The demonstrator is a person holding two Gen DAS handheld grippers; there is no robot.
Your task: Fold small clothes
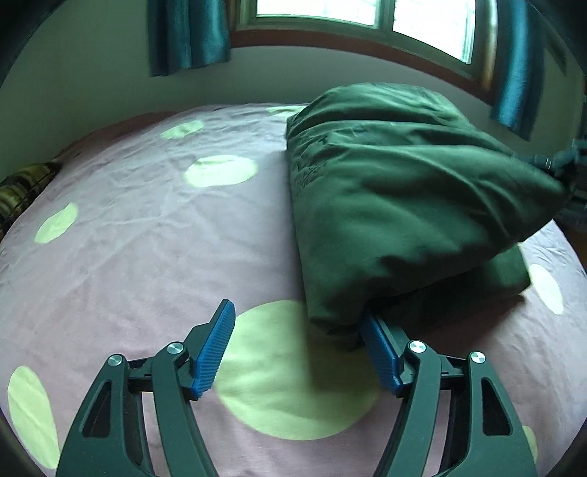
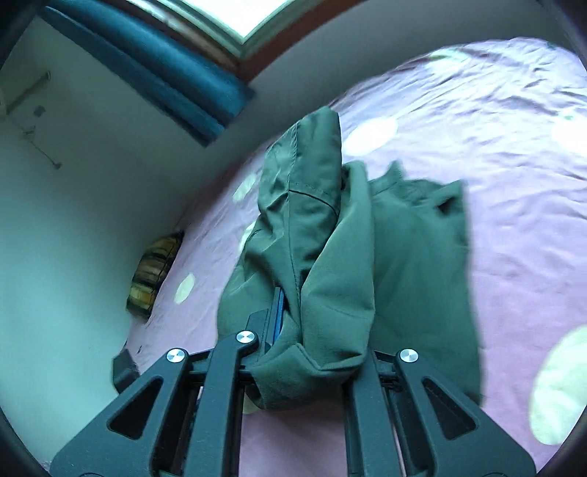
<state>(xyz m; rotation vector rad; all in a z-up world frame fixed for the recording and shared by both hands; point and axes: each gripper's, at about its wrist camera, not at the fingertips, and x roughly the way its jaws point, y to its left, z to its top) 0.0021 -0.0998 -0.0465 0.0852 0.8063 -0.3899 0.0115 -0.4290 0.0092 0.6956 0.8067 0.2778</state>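
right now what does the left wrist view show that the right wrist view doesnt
Only the left wrist view: the left hand-held gripper open, blue pads apart, one finger tucked under the near edge of the green garment, and most of the window between two teal curtains.

Only the right wrist view: the right hand-held gripper shut on a lifted fold of the garment, fabric draped over its fingers, plus wall fixtures at far left.

Both: the garment, the pink sheet with pale green dots, a striped cushion by the wall.
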